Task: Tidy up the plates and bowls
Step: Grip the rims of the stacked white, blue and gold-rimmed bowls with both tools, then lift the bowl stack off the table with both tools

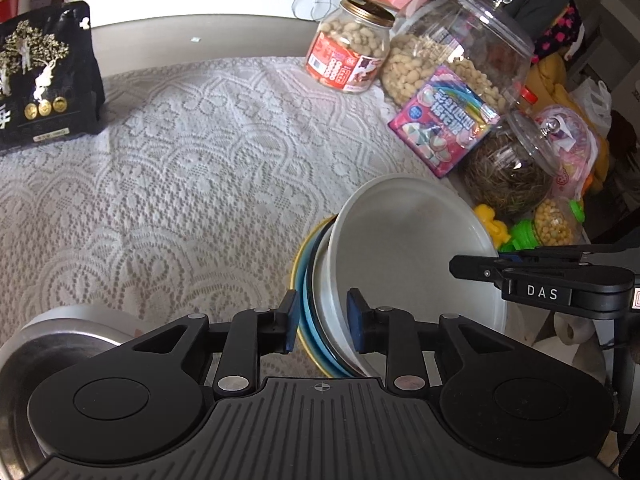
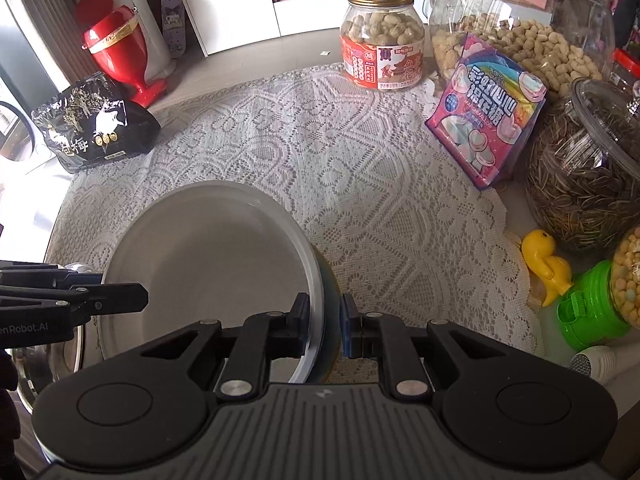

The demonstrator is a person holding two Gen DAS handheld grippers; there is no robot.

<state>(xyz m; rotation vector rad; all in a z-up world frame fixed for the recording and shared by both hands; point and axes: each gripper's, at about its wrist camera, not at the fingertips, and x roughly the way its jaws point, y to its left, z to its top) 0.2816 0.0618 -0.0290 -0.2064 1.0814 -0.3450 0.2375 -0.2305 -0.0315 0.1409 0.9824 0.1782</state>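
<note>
Fingers [image 2: 304, 322] of R gripper [image 2: 324, 326] clamp stack rim [image 2: 318, 280], white plate [image 2: 208, 256] on top. L gripper [image 1: 324, 320] straddles opposite rim w/ slack, released. Steel bowl [image 1: 60, 336] sits beside it.

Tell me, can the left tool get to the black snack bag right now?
Probably yes. Only bare lace tablecloth lies between the left tool and the black snack bag. But its fingers straddle the rims of the stacked plates, so it must back off those first.
</note>
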